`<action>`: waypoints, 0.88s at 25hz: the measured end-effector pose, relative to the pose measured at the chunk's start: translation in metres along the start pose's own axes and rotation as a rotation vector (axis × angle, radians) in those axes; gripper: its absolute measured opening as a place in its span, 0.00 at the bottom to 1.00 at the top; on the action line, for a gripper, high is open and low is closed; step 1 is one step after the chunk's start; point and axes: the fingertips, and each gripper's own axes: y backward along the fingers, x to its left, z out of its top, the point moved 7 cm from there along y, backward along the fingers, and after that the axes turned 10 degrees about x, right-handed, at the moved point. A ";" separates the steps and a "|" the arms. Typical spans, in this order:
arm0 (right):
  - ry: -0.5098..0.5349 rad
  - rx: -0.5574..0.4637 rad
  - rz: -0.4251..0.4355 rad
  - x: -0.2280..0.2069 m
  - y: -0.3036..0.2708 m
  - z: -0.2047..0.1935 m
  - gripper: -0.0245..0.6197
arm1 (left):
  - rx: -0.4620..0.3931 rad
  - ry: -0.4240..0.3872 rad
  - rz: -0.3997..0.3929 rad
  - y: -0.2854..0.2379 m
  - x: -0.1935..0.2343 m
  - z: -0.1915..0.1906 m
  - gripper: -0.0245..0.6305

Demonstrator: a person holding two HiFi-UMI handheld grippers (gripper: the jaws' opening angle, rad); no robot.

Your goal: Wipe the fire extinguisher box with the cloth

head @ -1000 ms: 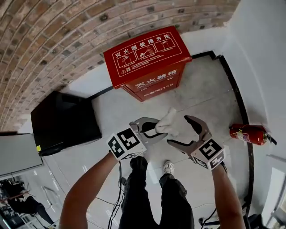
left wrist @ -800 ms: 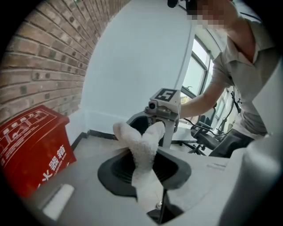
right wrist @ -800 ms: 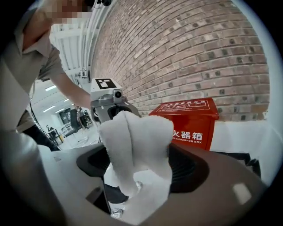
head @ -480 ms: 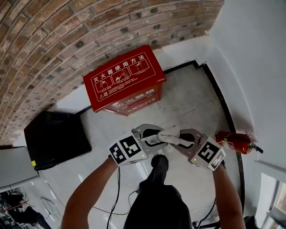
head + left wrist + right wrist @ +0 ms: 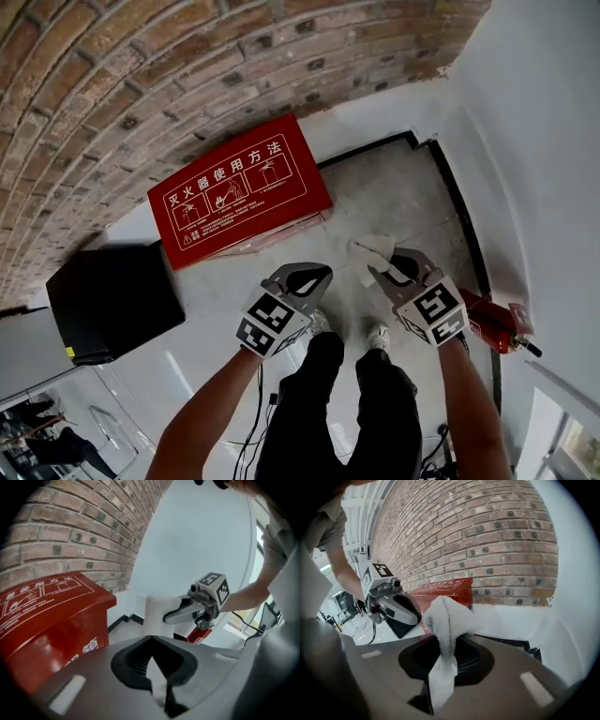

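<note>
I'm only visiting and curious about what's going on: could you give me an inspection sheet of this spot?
Surface: pale, glossy floor.
Job's things: red box by the brick wall; white cloth held off the box.
Clutter: extinguisher lying by the white wall; black cabinet.
Grippers: left gripper jaws together, nothing between them; right gripper has just been closing and clamps the cloth.
Cables: thin leads hang beside the person's legs.
Surroundings: brick wall behind, white wall on the right.
</note>
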 end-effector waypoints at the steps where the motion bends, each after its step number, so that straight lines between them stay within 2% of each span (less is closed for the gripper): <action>1: 0.012 -0.004 -0.010 -0.010 -0.004 0.004 0.19 | 0.004 -0.008 0.000 -0.007 -0.001 0.005 0.04; 4: 0.057 0.007 -0.010 -0.039 -0.024 0.015 0.19 | 0.017 0.004 0.011 -0.033 -0.003 0.017 0.04; 9: 0.191 -0.019 0.060 -0.077 -0.073 0.026 0.19 | 0.024 0.170 0.162 -0.069 0.018 0.026 0.04; 13: 0.305 -0.069 0.123 -0.076 -0.098 0.042 0.19 | 0.039 0.256 0.239 -0.088 0.038 0.022 0.04; 18: 0.358 -0.143 0.114 -0.083 -0.121 0.059 0.18 | 0.038 0.250 0.235 -0.109 0.047 0.010 0.04; 22: 0.379 -0.209 0.069 -0.101 -0.143 0.080 0.18 | 0.035 0.187 0.222 -0.126 0.055 -0.005 0.04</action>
